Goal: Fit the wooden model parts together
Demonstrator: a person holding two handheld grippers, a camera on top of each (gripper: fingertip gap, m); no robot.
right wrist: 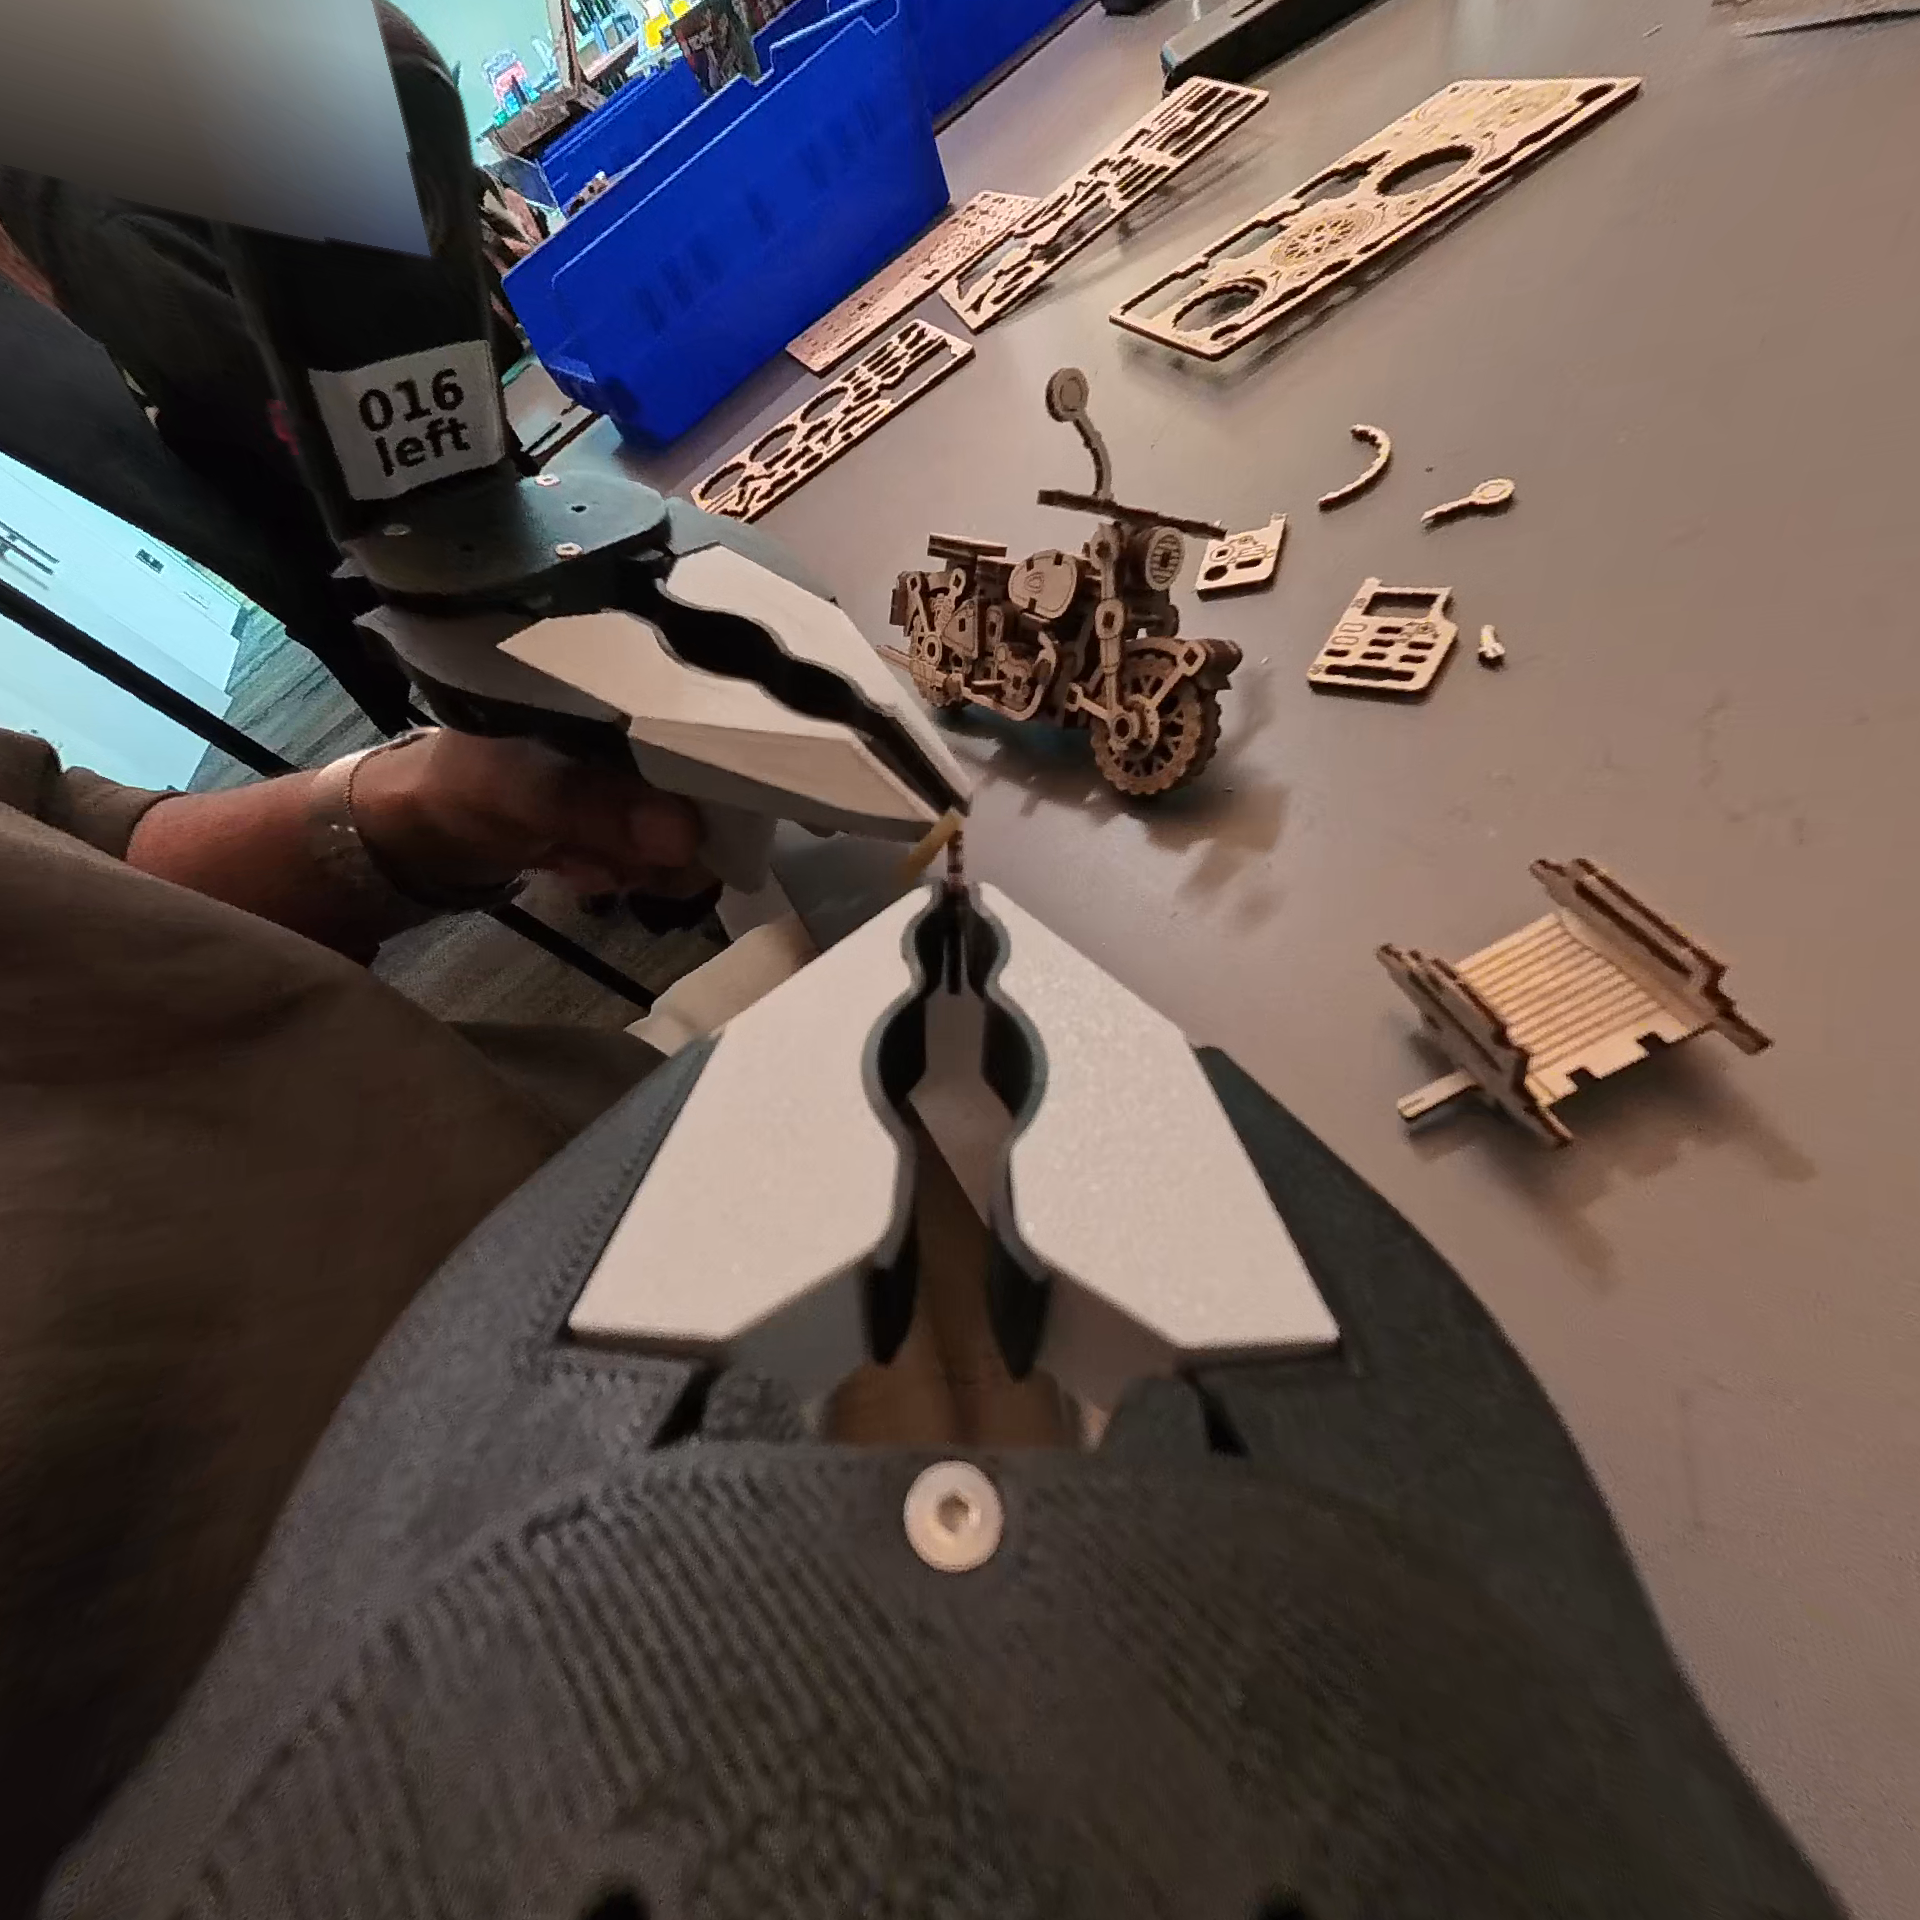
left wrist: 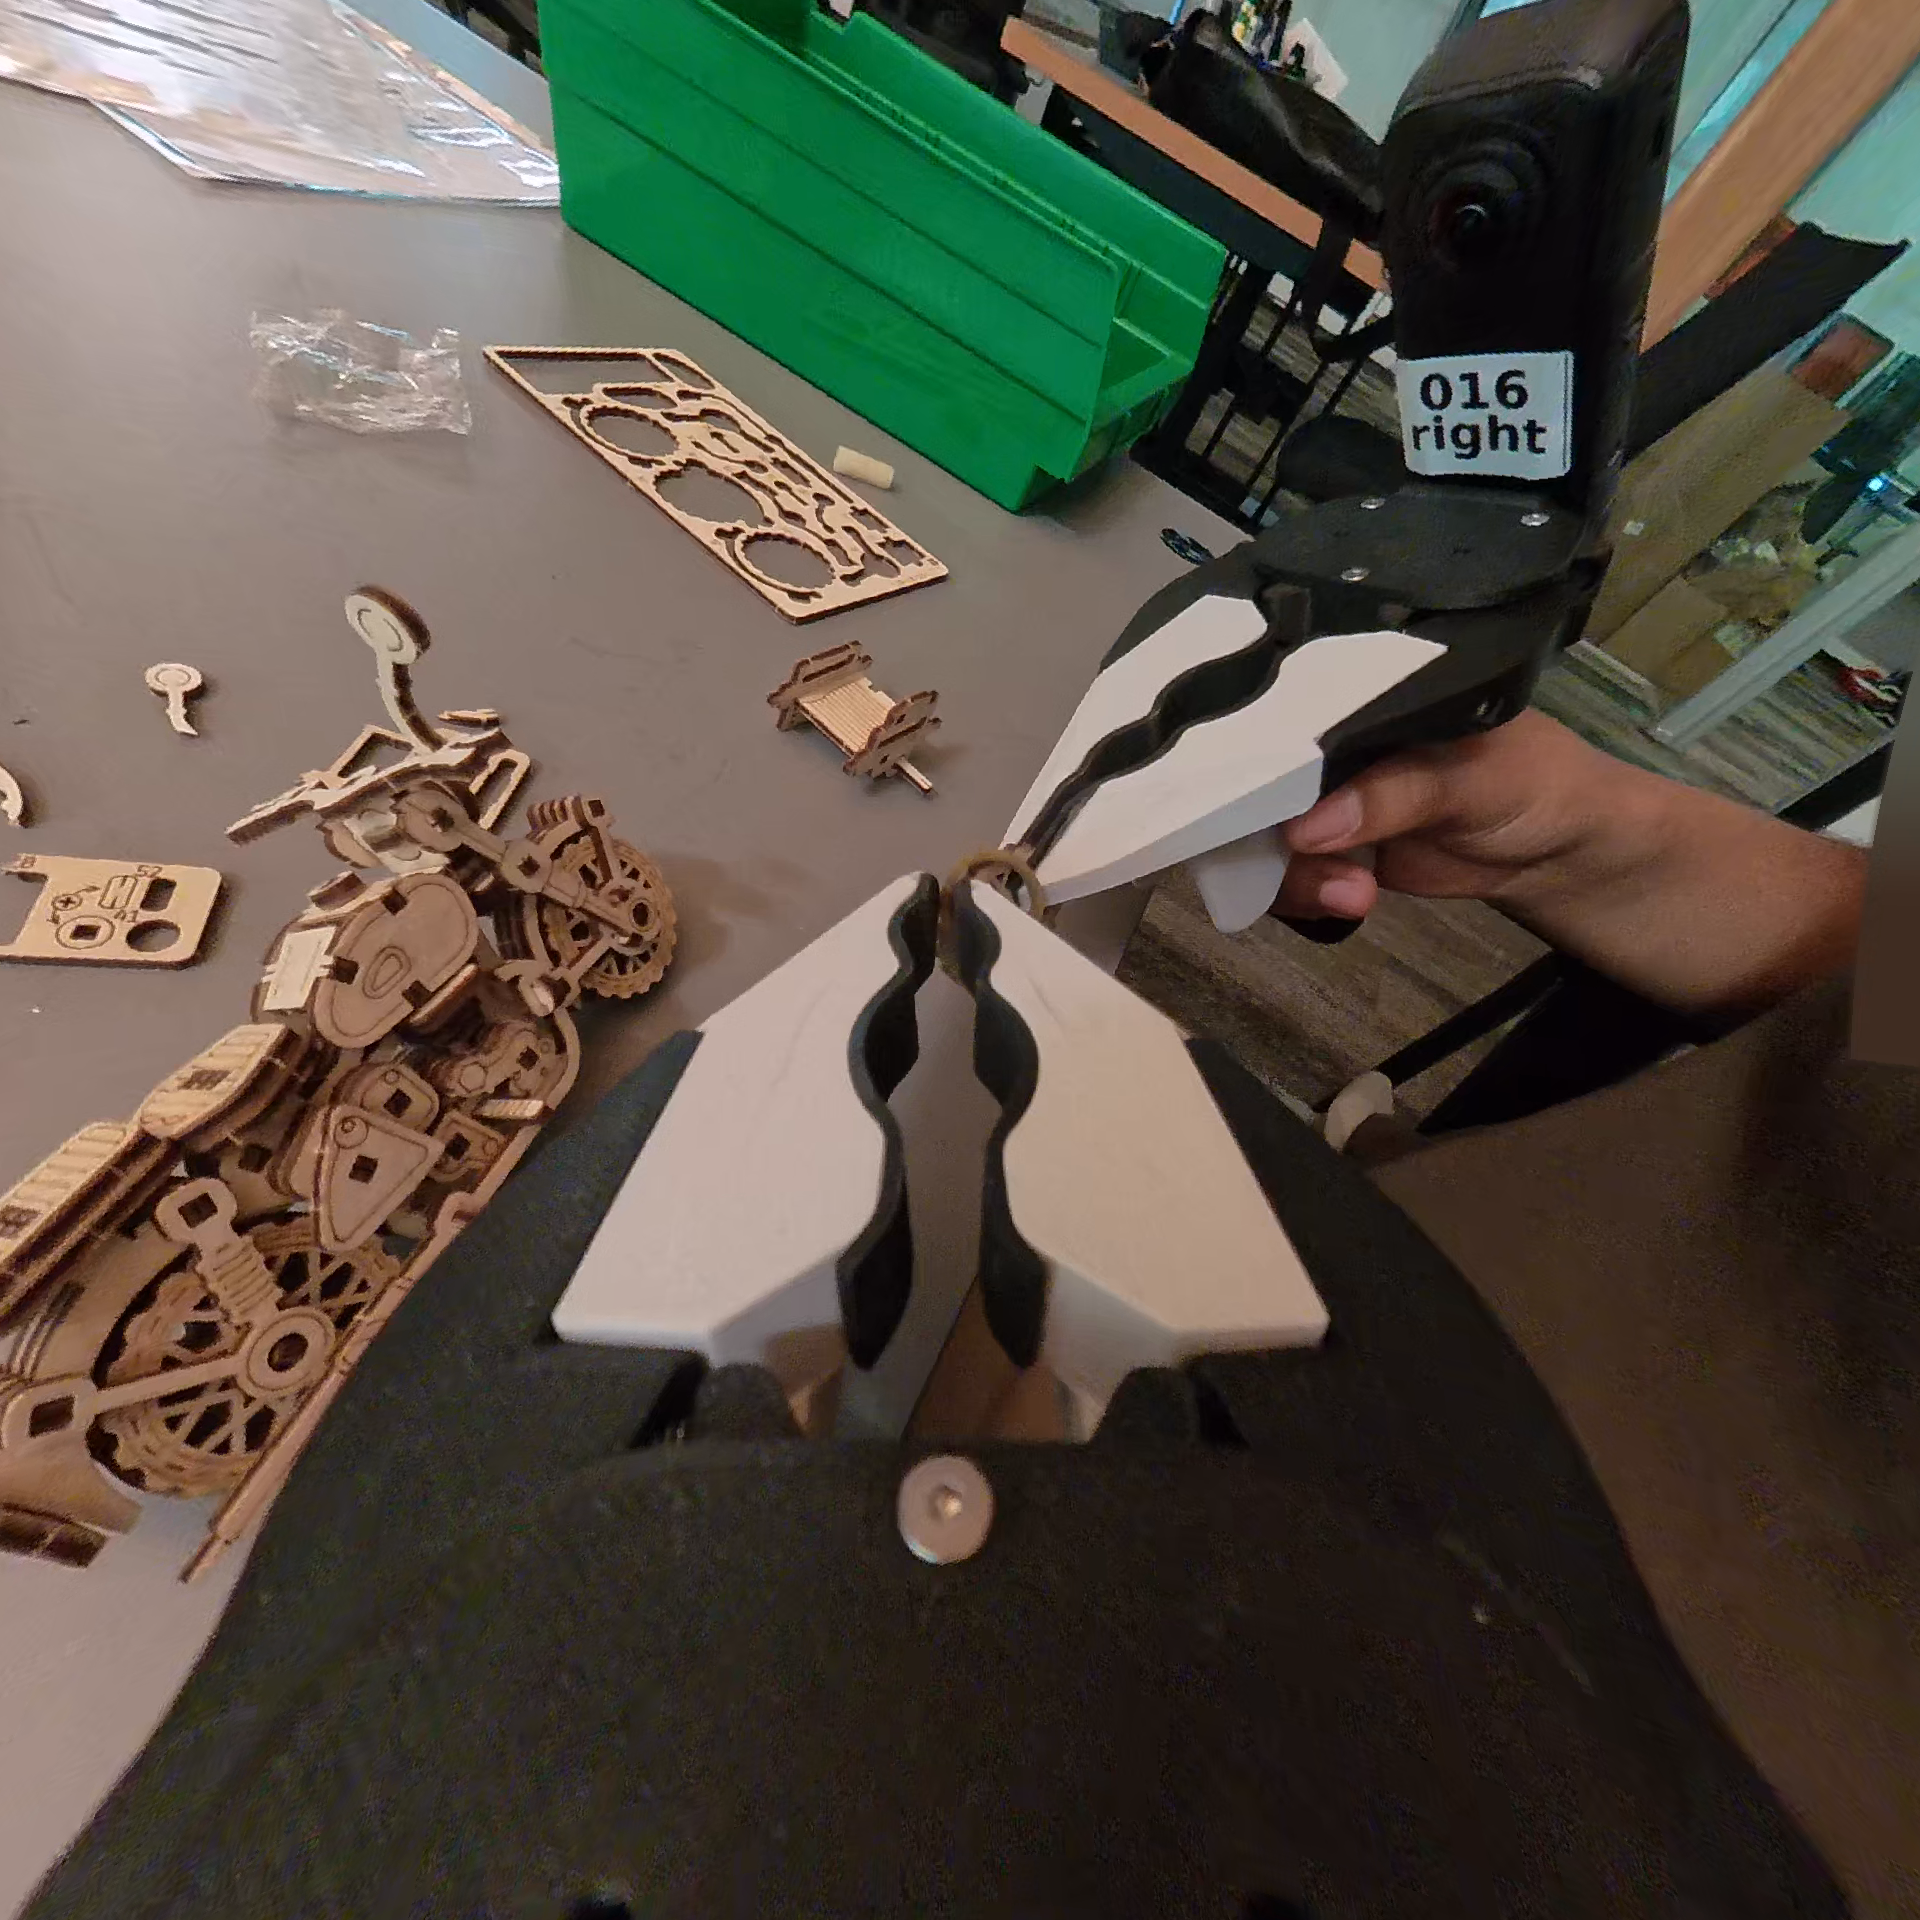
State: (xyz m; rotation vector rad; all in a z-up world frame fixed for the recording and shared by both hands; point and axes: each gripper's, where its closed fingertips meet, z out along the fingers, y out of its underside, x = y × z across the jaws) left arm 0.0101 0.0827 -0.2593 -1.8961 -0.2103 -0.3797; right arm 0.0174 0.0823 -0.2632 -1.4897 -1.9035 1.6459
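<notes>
My left gripper (left wrist: 940, 896) is shut on a small pale wooden peg (right wrist: 925, 847) that sticks out of its tips. My right gripper (right wrist: 951, 906) is shut on a small wooden ring (left wrist: 992, 871), which the right wrist view shows edge-on (right wrist: 952, 935). The two grippers meet tip to tip above the table's near edge, with peg and ring touching or nearly so. The right gripper (left wrist: 1023, 847) comes in from the upper right, the left gripper (right wrist: 951, 805) from the upper left. A wooden motorcycle model (left wrist: 416, 987) (right wrist: 1070, 644) stands on the grey table (left wrist: 623, 675).
A small slatted wooden sub-assembly (left wrist: 857, 717) (right wrist: 1558, 997) lies near the grippers. Punched-out wooden sheets (left wrist: 717, 478) (right wrist: 1371, 208) and small loose parts (left wrist: 109, 909) (right wrist: 1382, 634) lie farther off. A green bin (left wrist: 852, 229), a blue bin (right wrist: 748, 239) and a plastic bag (left wrist: 358, 369) stand at the back. Less than 4 cm separates the two grippers' tips.
</notes>
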